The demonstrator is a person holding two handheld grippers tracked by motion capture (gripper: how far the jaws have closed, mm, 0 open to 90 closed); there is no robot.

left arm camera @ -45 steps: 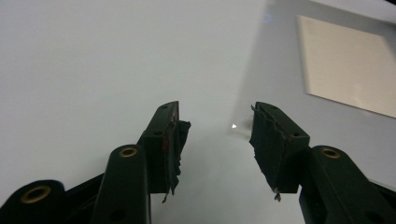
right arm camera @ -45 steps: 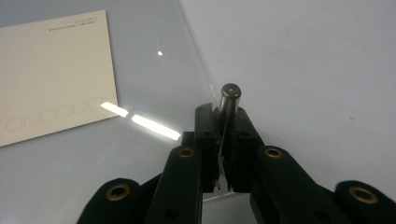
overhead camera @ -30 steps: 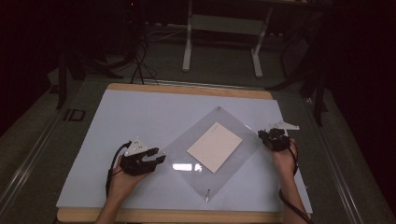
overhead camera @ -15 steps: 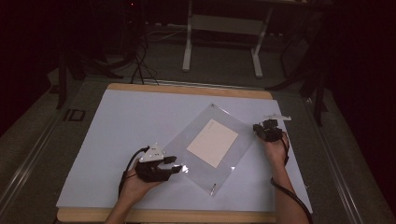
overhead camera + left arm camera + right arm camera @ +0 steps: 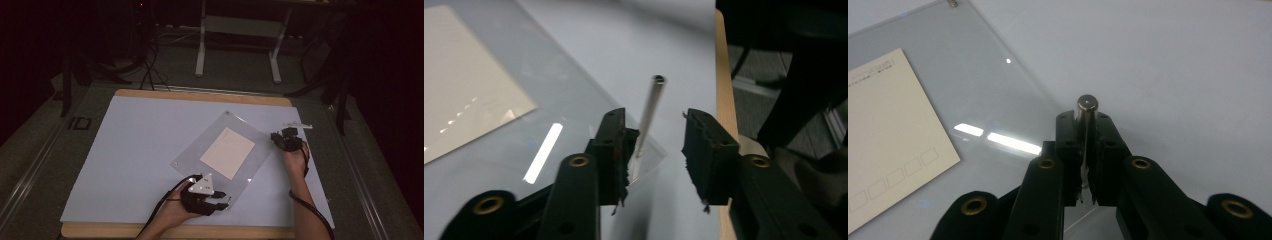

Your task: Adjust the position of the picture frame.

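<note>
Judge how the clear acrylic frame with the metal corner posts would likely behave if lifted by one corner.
The clear acrylic frame probably stays stiff: its edges look straight and it lies flat. Its glossy face shows glare, so it may slip on the white mat. The paper card seems sandwiched inside and likely stays put. The right hand-held gripper is shut on a metal corner post.

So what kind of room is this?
Probably a lab or workshop. A work table with a white mat stands on grey floor in a dark room, cables trail behind it, and a metal desk frame stands at the back.
</note>
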